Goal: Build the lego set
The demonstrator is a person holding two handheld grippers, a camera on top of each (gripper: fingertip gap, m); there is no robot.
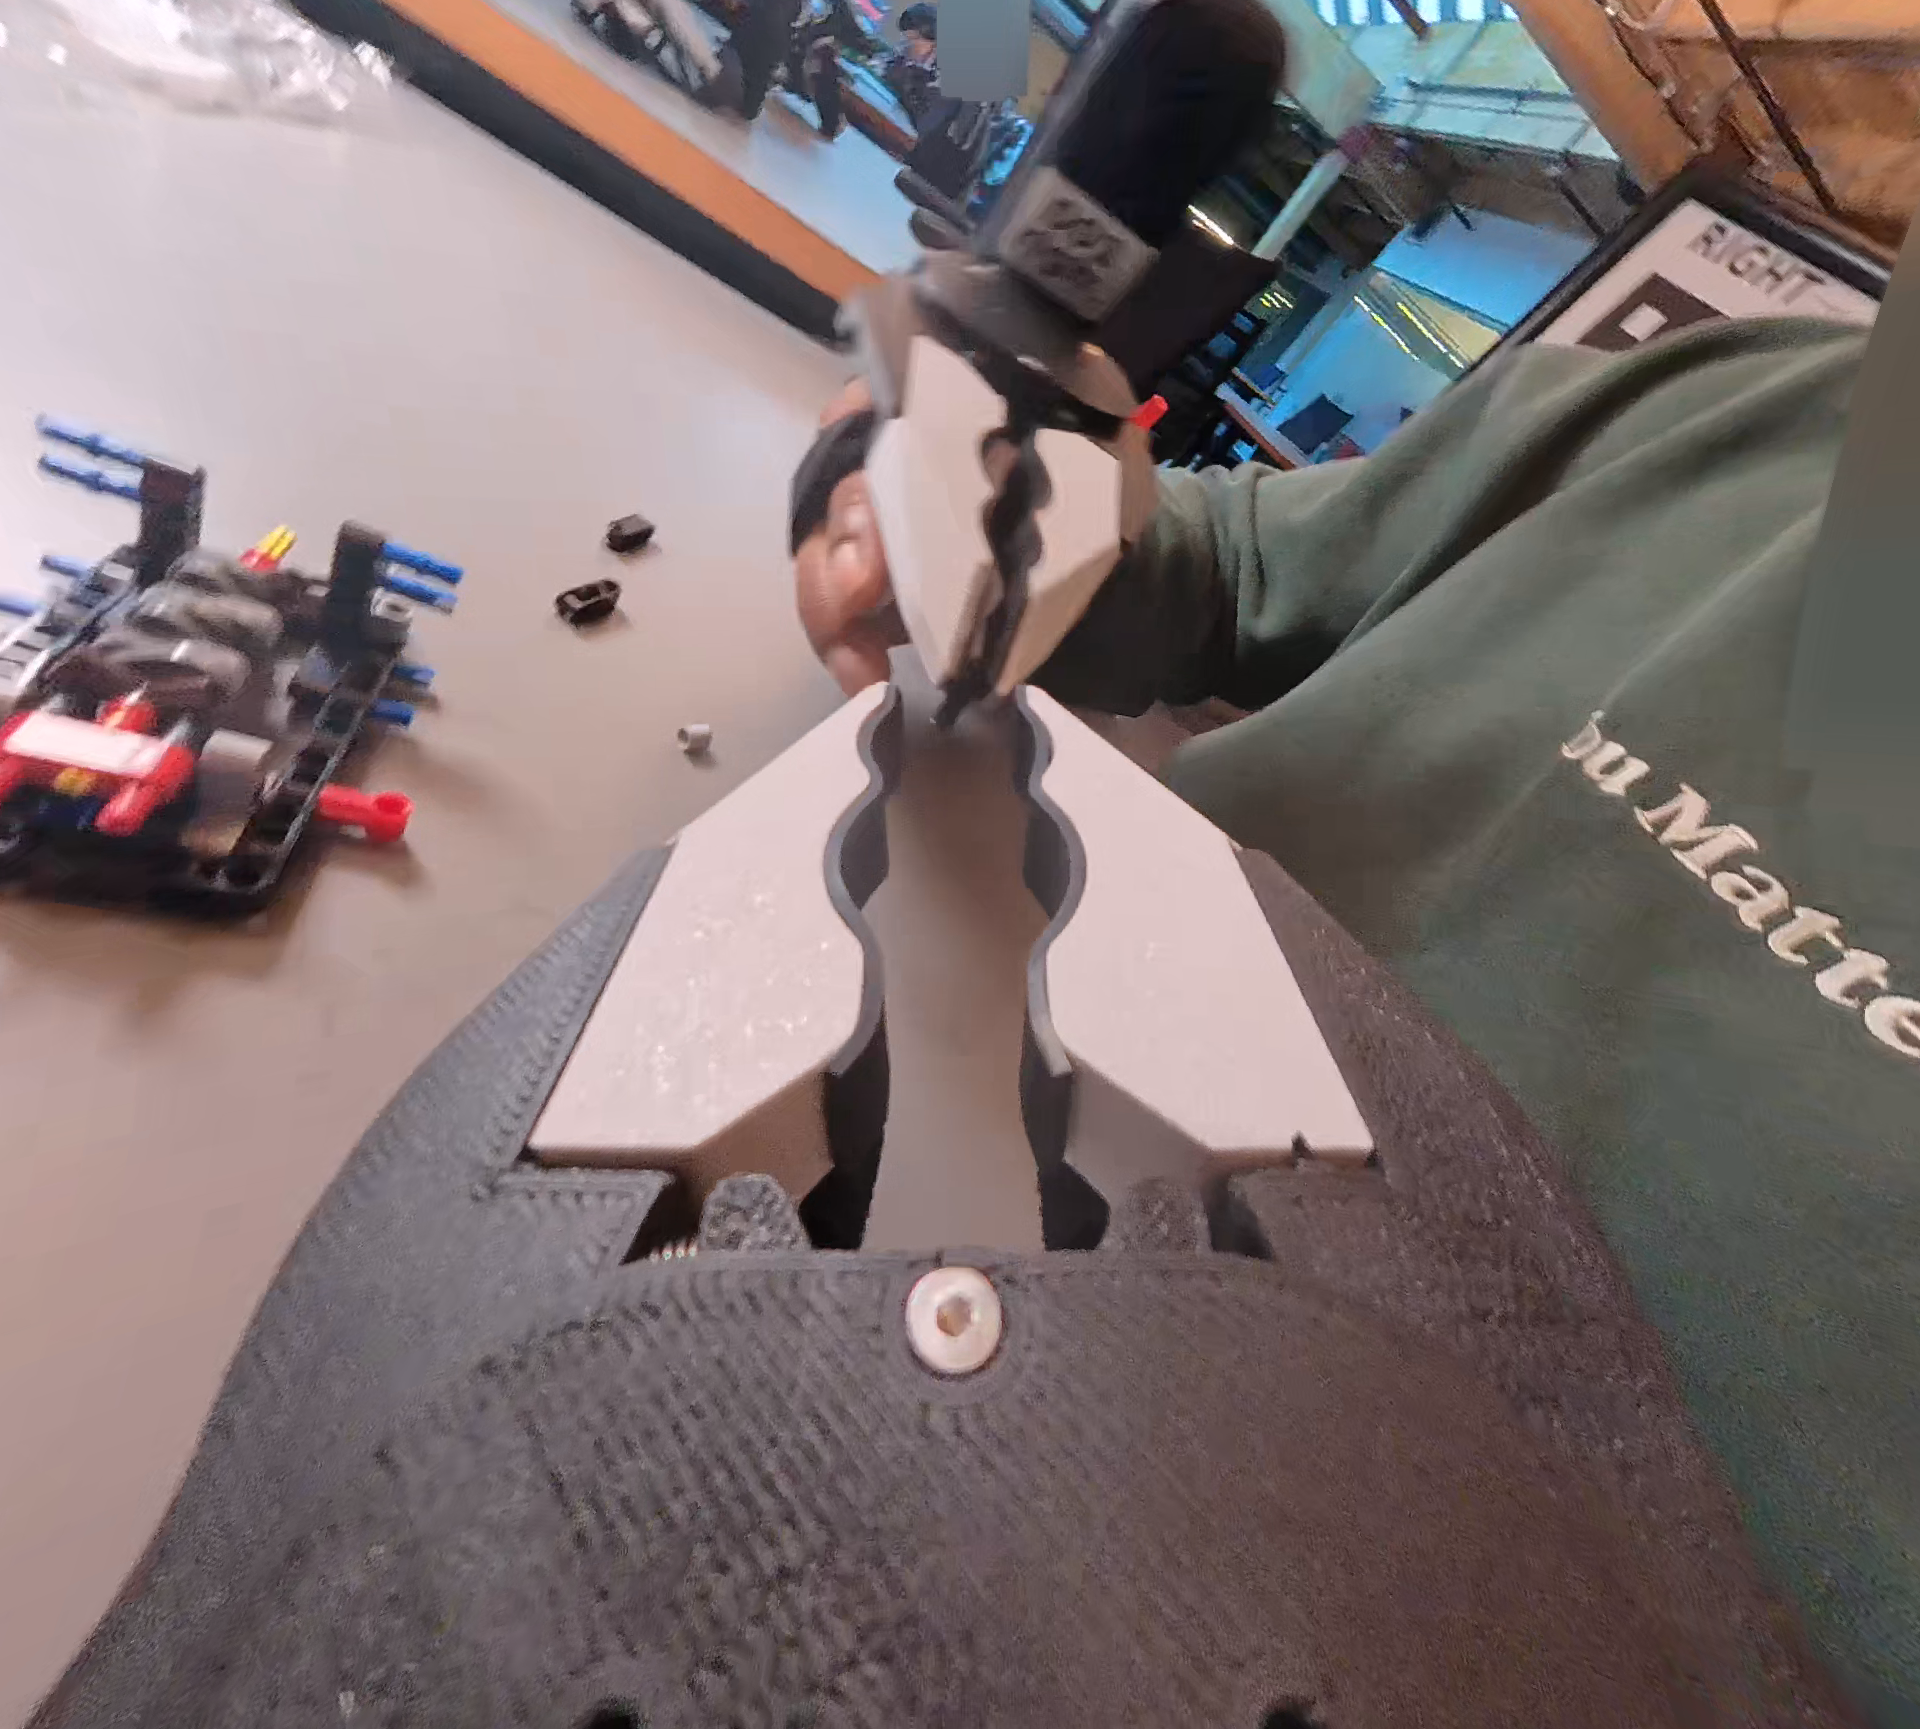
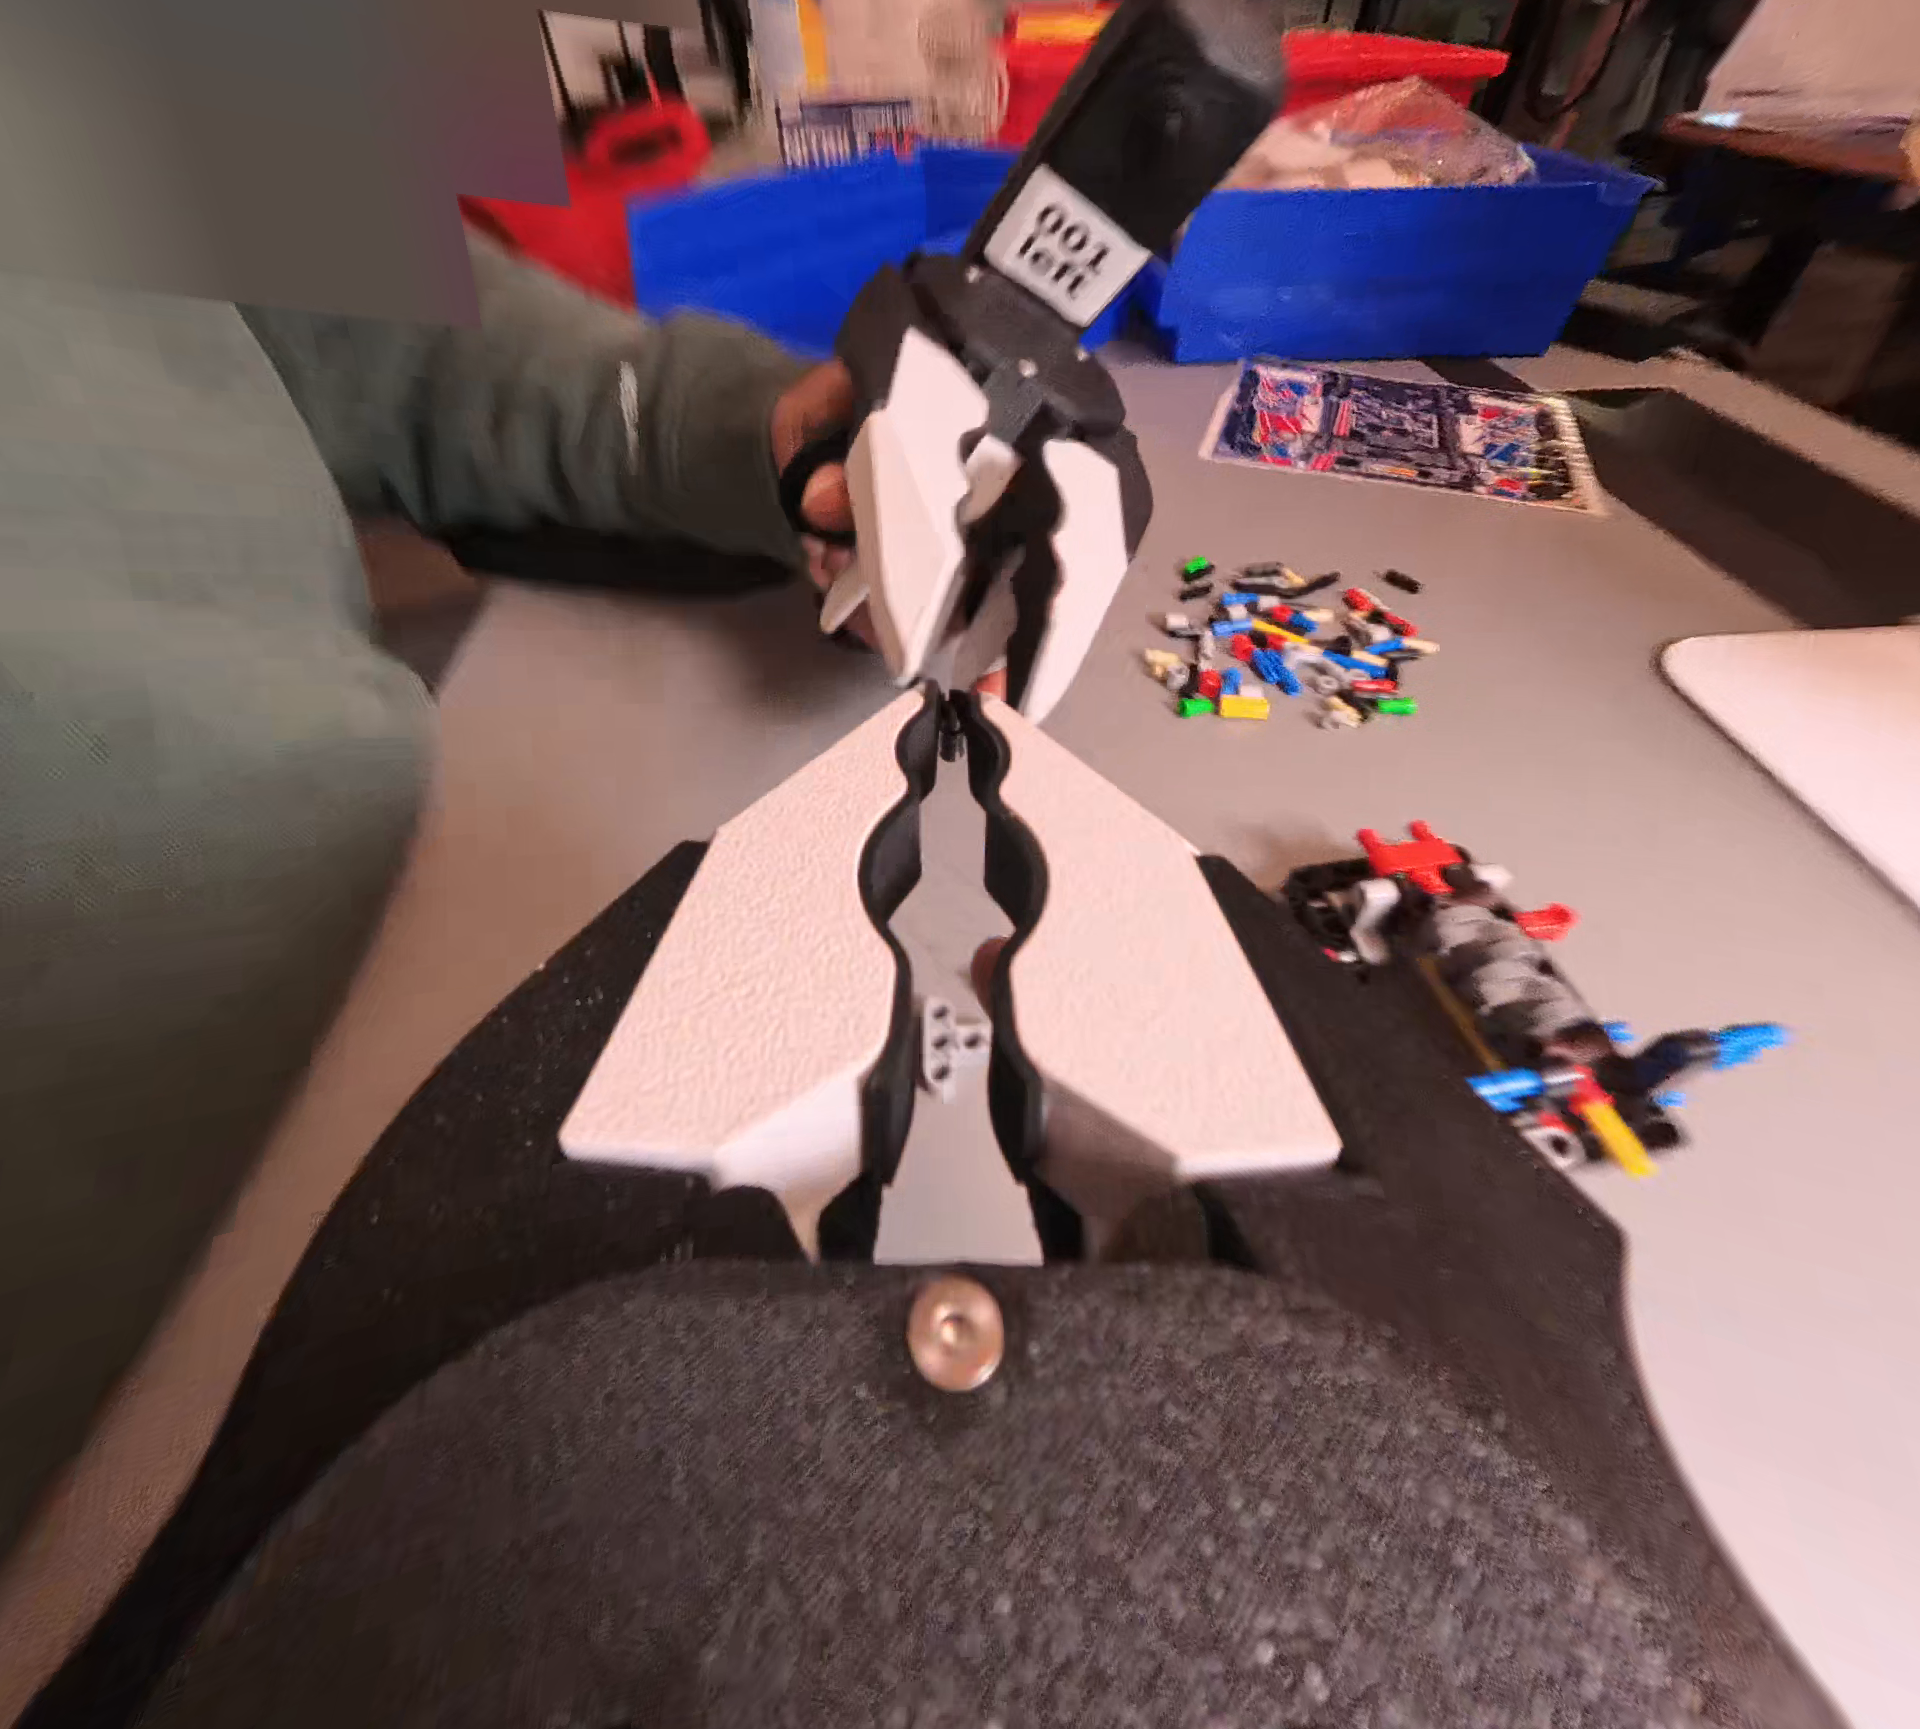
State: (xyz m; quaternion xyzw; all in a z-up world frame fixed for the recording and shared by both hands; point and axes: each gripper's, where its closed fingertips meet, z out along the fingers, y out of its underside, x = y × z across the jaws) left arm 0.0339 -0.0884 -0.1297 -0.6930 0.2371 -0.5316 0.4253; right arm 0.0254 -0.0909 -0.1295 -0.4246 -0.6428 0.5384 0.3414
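Observation:
My right gripper is shut on a small black Lego pin, held in the air above the table. My left gripper is open, and its fingertips sit on either side of the right gripper's tips and the pin. In the right wrist view the left gripper points down at the pin from above. The partly built model, black with red, blue and grey parts, lies on the table to the left; it also shows in the right wrist view. A small light grey connector shows through the right gripper's gap.
A pile of loose coloured pieces and an instruction sheet lie beyond the model. Blue bins stand at the back. Two black pieces and a small grey one lie near the model. A person's green sleeve is on the right.

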